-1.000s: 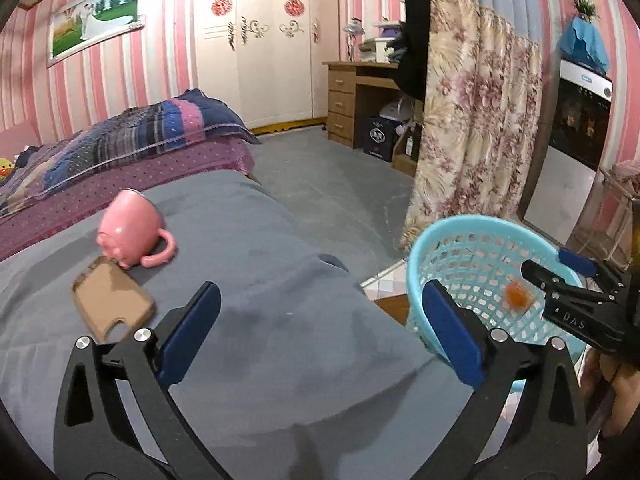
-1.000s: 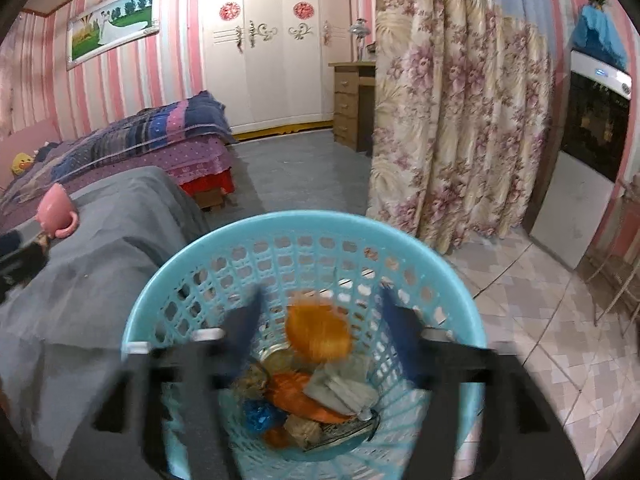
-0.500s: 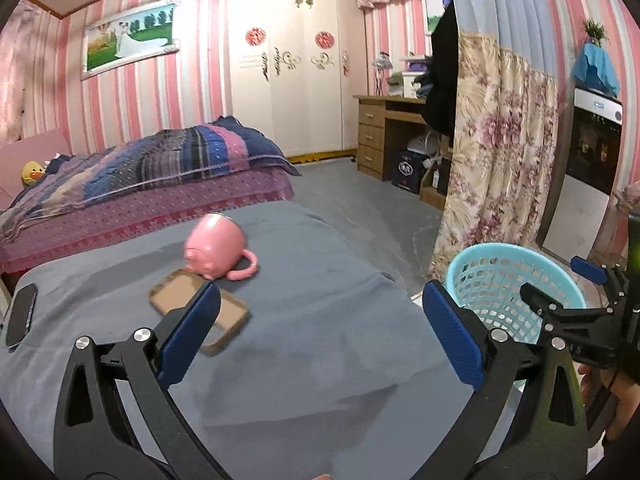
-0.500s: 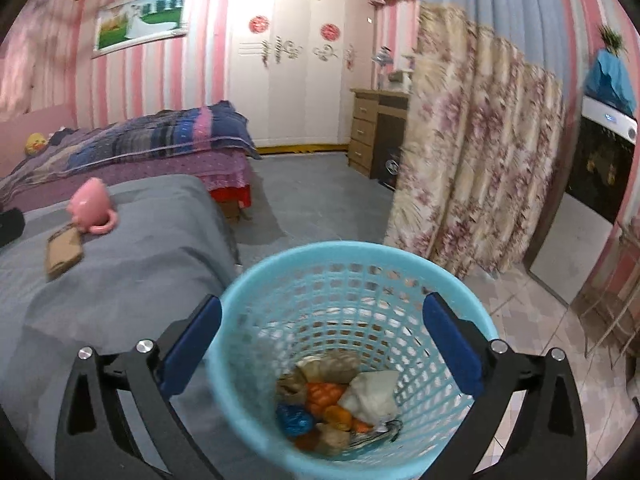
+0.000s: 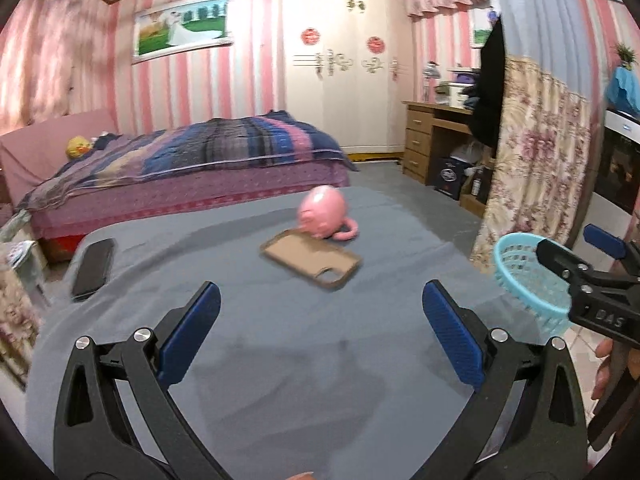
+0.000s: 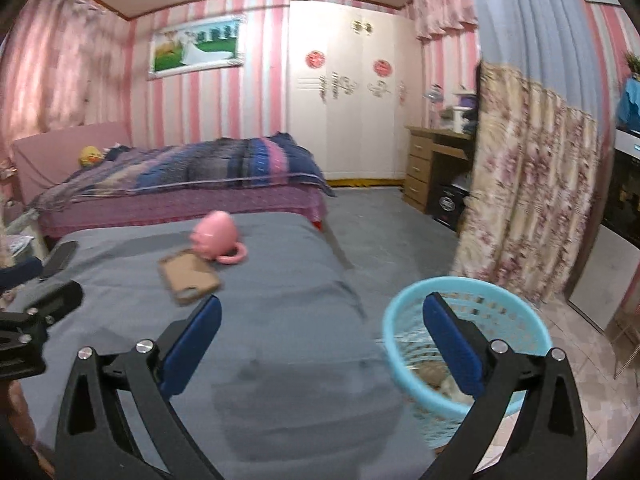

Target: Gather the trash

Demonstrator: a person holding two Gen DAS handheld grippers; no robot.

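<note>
A light blue plastic basket (image 6: 464, 344) stands on the floor beside the grey bed (image 6: 280, 320), with pale trash at its bottom. In the left wrist view the basket (image 5: 528, 280) shows at the right edge, partly behind the right gripper. My right gripper (image 6: 322, 338) is open and empty, above the bed's corner and the basket's near rim. My left gripper (image 5: 320, 320) is open and empty too, over the grey sheet (image 5: 300, 340). A pink mug (image 5: 324, 212) lies tipped on the bed beside a brown phone case (image 5: 312, 260). A black phone (image 5: 94, 266) lies further left.
A second bed with a striped quilt (image 5: 208, 152) stands behind. A floral curtain (image 6: 532, 184) hangs right of the basket, with a wooden desk (image 5: 436, 136) and white wardrobe (image 5: 344, 72) beyond. The floor is grey carpet (image 6: 380, 220), then tiles by the basket.
An orange piece dropped from the right gripper into the basket, and its jaws opened wide. Both grippers then rose and swung left, away from the basket toward the grey bed.
</note>
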